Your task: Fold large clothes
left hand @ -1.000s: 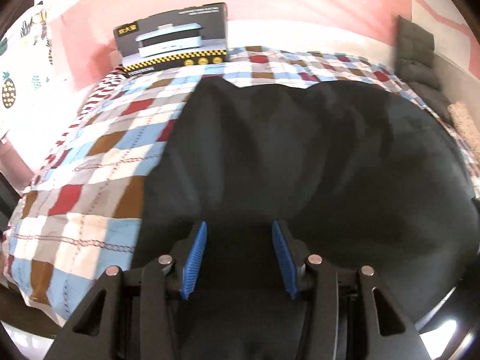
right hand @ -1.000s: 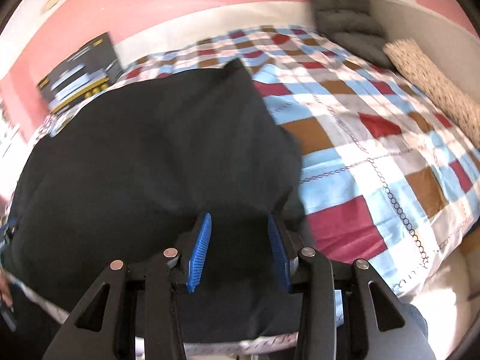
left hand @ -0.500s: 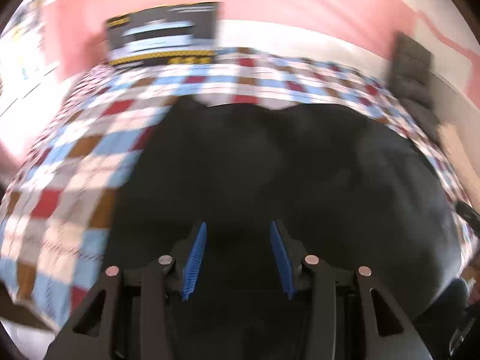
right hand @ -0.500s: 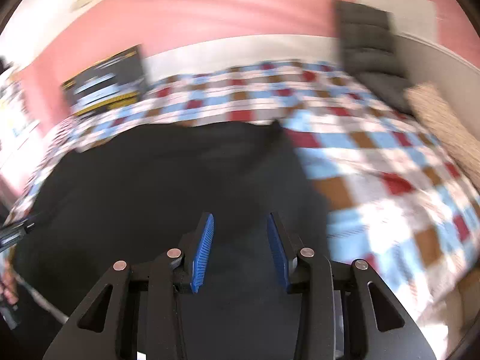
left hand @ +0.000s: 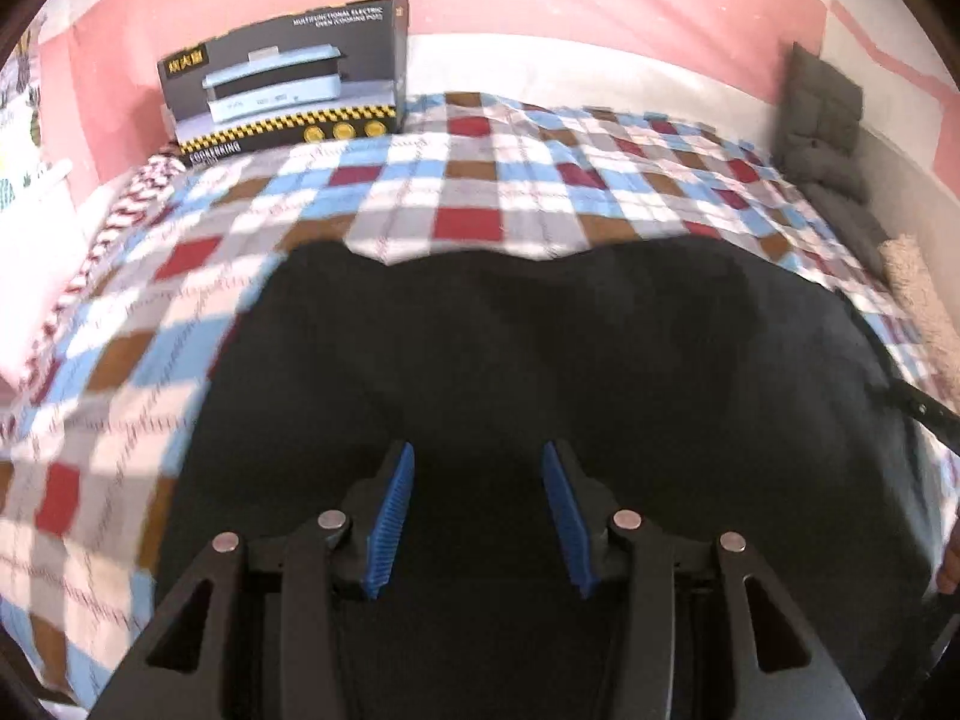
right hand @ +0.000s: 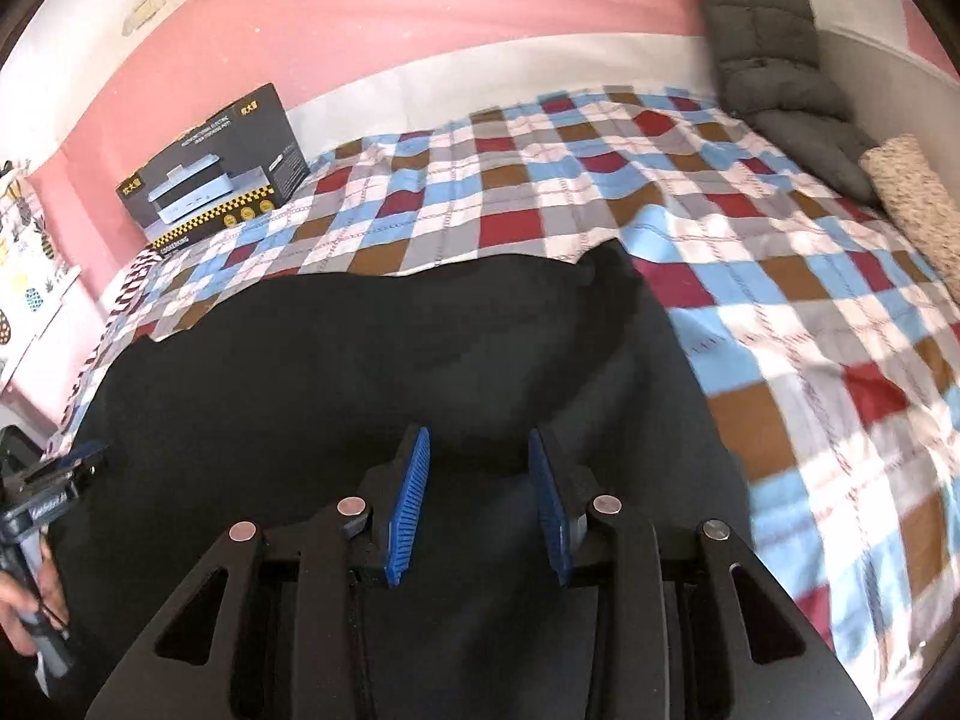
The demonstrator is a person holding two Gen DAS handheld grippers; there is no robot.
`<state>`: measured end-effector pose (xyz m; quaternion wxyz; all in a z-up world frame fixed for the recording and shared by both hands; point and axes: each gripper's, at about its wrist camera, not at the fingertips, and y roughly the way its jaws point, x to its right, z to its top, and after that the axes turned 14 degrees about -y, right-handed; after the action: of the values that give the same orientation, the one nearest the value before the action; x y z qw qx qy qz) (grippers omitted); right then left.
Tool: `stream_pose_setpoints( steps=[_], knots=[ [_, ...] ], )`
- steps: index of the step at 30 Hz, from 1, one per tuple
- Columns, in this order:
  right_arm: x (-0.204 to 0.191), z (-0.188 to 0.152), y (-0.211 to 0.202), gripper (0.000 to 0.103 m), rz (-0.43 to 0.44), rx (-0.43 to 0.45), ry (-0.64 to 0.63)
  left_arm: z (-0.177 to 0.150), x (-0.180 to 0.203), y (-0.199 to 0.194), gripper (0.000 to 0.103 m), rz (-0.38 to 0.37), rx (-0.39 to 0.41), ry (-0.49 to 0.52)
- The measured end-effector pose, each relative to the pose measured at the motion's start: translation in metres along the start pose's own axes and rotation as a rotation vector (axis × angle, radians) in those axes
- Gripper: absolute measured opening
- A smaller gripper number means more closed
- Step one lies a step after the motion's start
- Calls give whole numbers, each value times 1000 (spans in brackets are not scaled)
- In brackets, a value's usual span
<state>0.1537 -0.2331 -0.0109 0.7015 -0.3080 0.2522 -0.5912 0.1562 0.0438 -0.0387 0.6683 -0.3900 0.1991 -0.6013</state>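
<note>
Black, matte garment (left hand: 540, 360) spread on a checked bedspread (left hand: 480, 180) beneath the left gripper (left hand: 478, 516), ribbed blue pads parted and empty, printed carton (left hand: 288, 78) behind; right view: same garment (right hand: 360, 372), wavy far edge, right gripper (right hand: 478, 504) parted, empty, quilted grey cushion (right hand: 774, 66) beyond.

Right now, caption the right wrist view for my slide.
Open right gripper poised over black garment spread on checkered bedspread.
</note>
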Motion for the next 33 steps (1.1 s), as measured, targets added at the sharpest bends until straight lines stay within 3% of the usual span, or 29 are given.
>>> stream_pose_setpoints(
  steps=[4, 7, 10, 14, 20, 23, 25, 28, 33],
  knots=[
    [32, 6, 39, 35, -25, -60, 48, 28, -25, 36, 48, 46, -27, -55],
    [54, 4, 51, 30, -39, -78, 106, 33, -41, 50, 48, 94, 12, -51],
    [58, -4, 62, 29, -46, -90, 125, 28, -53, 63, 48, 58, 2, -102],
    [55, -4, 69, 29, -89, -103, 100, 26, -50, 69, 48, 70, 8, -94],
    [62, 0, 69, 29, -62, -128, 113, 34, -48, 61, 48, 95, -20, -81],
    [59, 4, 53, 30, -90, -137, 78, 35, -44, 45, 48, 138, -12, -57],
    [55, 5, 40, 31, -95, -118, 67, 31, -44, 27, 48, 126, 5, -51],
    [50, -4, 13, 31, -75, -63, 42, 22, -47, 9, 48, 114, 43, -28],
    [53, -30, 18, 32, -81, -51, 19, 6, -62, 21, 50, 107, 38, -27]
  ],
)
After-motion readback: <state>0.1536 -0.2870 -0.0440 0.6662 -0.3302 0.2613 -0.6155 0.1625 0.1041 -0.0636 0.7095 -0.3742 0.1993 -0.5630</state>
